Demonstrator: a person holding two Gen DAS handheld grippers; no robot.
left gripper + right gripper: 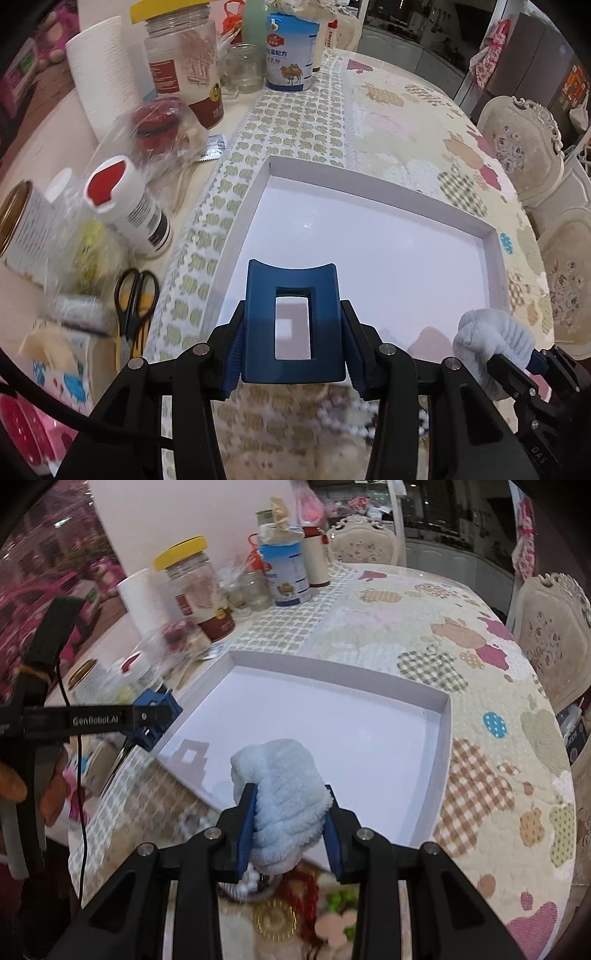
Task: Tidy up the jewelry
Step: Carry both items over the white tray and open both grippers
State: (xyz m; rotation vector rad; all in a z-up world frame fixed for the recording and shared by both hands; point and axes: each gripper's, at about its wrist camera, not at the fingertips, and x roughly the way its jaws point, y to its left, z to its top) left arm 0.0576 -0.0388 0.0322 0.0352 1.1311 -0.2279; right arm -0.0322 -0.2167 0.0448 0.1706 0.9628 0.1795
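Note:
My left gripper (293,354) is shut on a dark blue rectangular hair claw clip (291,321), held above the near edge of a shallow white box (376,195). In the right wrist view my right gripper (290,834) is shut on a fluffy light blue scrunchie (284,794), also over the near side of the white box (443,731). The scrunchie (491,339) and right gripper show at the lower right of the left wrist view. The left gripper (155,716) appears at the left of the right wrist view. Beneath the grippers lie white beads (354,421), red beads (306,890) and a gold brooch (275,919), blurred.
The table's left side is crowded: paper towel roll (99,70), yellow-lidded jar (181,62), blue-and-white tin (291,51), white bottle with red cap (129,206), open can (18,229), black scissors (135,306). A patterned cloth (480,782) covers the table. Ornate chairs (517,144) stand at the right.

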